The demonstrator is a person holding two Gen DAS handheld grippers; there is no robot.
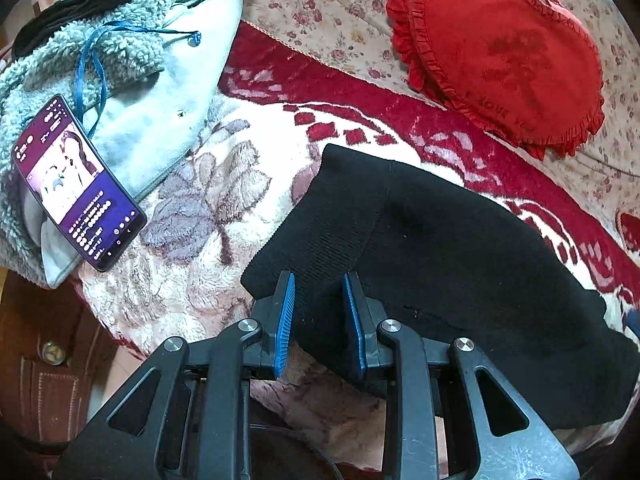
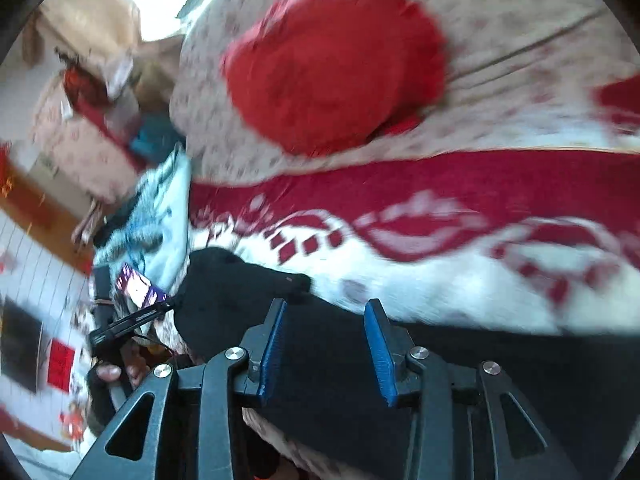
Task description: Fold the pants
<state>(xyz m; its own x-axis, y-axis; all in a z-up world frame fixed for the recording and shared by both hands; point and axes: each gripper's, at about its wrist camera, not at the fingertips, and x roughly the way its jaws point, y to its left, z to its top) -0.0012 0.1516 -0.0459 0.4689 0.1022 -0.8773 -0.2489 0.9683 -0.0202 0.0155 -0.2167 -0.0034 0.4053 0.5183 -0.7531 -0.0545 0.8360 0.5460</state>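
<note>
The black pants [image 1: 420,248] lie folded on a red and white floral blanket [image 1: 192,248], ribbed cuff end toward the upper left. My left gripper [image 1: 319,284] is open, its blue pads astride the near edge of the cuff fabric. In the blurred right wrist view the pants [image 2: 248,292] spread under and beyond my right gripper [image 2: 326,312], which is open just above the cloth. The left gripper also shows in the right wrist view [image 2: 132,320], at the pants' far left end, held by a hand.
A lit phone [image 1: 78,184] lies on a grey fleece garment [image 1: 132,80] at the left. A red heart cushion [image 1: 504,56] sits on the floral sheet [image 1: 328,4] behind; it also shows in the right wrist view [image 2: 332,64]. The blanket edge drops off at the lower left.
</note>
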